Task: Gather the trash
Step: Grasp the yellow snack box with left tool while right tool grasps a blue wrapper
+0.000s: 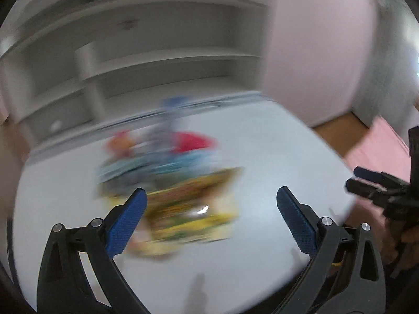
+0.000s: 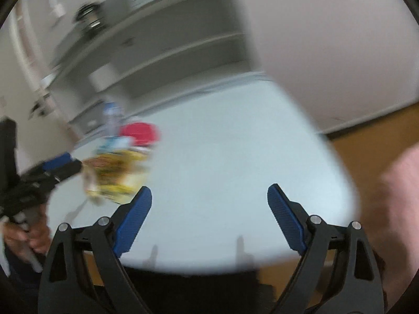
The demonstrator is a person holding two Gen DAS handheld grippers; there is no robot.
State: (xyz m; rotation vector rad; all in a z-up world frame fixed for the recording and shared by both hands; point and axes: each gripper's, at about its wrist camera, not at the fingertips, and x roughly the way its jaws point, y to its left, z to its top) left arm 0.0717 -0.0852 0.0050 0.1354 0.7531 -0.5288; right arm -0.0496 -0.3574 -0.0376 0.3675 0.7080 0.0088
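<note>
Hovering wide open and empty, the left gripper [image 1: 210, 200] and right gripper [image 2: 209, 198] face the blurry, colourful pile of trash wrappers [image 1: 167, 183] on the white table [image 1: 275, 157]; grabbing too fast could scatter it.

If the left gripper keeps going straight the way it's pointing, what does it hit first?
Most likely the yellow snack wrapper at the near edge of the trash pile on the white table. It lies between the open left gripper fingers' line of travel. The blur makes depth uncertain.
</note>
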